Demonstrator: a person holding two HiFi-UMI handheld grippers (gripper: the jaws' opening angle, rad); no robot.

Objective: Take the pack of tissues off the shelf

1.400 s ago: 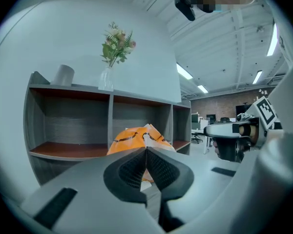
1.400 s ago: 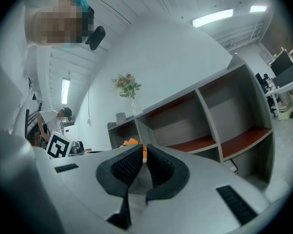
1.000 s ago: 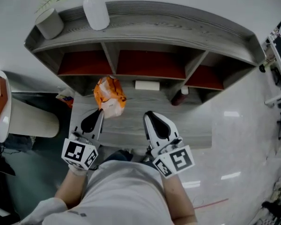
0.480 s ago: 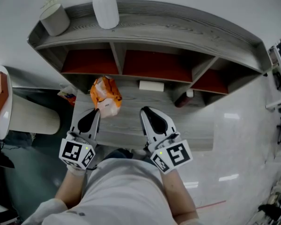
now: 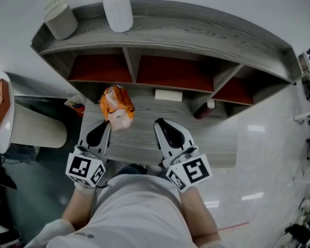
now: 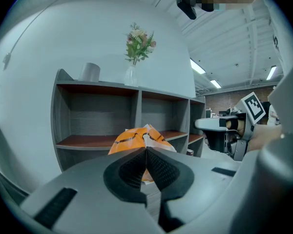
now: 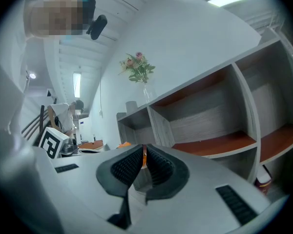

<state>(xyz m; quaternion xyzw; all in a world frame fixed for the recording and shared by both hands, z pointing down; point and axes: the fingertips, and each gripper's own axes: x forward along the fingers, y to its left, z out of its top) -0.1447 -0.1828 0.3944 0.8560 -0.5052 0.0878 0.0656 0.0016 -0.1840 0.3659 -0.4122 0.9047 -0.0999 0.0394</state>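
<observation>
The white pack of tissues [image 5: 168, 94] lies flat on the grey lower shelf board, in front of the middle compartment. My left gripper [image 5: 105, 124] is shut and empty, its tip just short of an orange snack bag [image 5: 116, 105]. In the left gripper view that orange bag [image 6: 135, 136] stands right behind the shut left gripper [image 6: 146, 150]. My right gripper [image 5: 159, 123] hovers below the tissues, a little to their left and apart from them. It is shut with nothing in it, and in its own view the right gripper [image 7: 143, 151] points toward the shelf compartments.
The grey shelf unit [image 5: 196, 32] has red-floored compartments. A white vase [image 5: 118, 10] and a grey cup [image 5: 61, 20] stand on top. A dark bottle with a white cap [image 5: 204, 109] sits at the lower right. A round white table [image 5: 5, 119] stands to the left.
The head view has shifted slightly against the shelf. Both grippers stay shut and in much the same place in front of the lower shelf.
</observation>
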